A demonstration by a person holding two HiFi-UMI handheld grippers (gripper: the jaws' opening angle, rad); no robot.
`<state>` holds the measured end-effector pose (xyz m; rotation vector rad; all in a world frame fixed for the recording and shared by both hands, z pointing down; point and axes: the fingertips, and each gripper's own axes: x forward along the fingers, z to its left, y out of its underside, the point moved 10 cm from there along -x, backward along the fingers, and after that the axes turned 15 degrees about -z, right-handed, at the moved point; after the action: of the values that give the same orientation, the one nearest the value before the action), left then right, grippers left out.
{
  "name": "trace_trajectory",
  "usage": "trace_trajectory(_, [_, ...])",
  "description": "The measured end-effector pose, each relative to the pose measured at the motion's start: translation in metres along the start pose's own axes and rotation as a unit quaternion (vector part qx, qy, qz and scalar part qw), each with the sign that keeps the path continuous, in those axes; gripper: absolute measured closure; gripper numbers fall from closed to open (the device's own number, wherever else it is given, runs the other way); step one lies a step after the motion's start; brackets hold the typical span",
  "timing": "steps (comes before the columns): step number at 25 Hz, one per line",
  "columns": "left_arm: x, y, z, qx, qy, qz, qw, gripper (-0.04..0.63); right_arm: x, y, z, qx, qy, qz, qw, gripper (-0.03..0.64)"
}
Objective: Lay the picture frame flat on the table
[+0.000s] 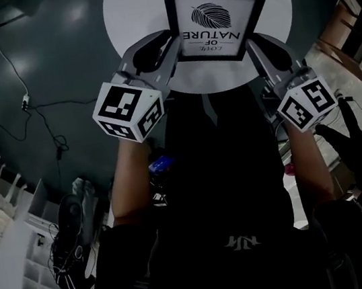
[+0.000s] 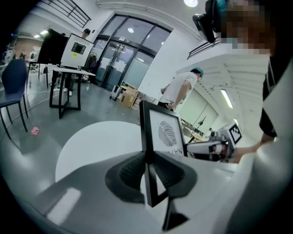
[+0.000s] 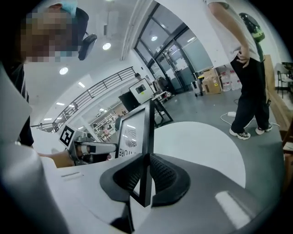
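Note:
A black picture frame (image 1: 216, 22) with a white print of a fingerprint-like leaf and lettering is held above the round white table (image 1: 132, 8). My left gripper (image 1: 166, 44) is shut on the frame's left edge (image 2: 147, 155). My right gripper (image 1: 251, 42) is shut on its right edge (image 3: 146, 160). In both gripper views the frame stands upright between the jaws, seen edge-on, with its lower corner hanging below the pads. Each gripper view shows the other gripper across the print, the right gripper (image 2: 201, 148) and the left gripper (image 3: 103, 148).
The table stands on a grey floor with a white cable (image 1: 17, 74) at the left. A person (image 3: 242, 68) stands beyond the table's far side. Another person (image 2: 181, 89), boxes (image 2: 128, 96) and a black table (image 2: 66, 87) stand further off. Shelves (image 1: 30, 266) lie at lower left.

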<state>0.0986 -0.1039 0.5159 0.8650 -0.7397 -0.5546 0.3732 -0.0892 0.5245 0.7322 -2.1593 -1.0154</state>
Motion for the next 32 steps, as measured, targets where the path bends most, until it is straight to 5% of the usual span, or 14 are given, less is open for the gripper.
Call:
trace_trajectory(22, [0.014, 0.035, 0.011, -0.042, -0.015, 0.029, 0.9986, 0.535, 0.006, 0.025, -0.018, 0.019, 0.019, 0.019, 0.999, 0.575])
trace_trajectory(32, [0.019, 0.037, 0.008, -0.020, -0.031, 0.044, 0.9983, 0.532, 0.010, 0.028, -0.017, 0.002, 0.034, 0.038, 0.999, 0.571])
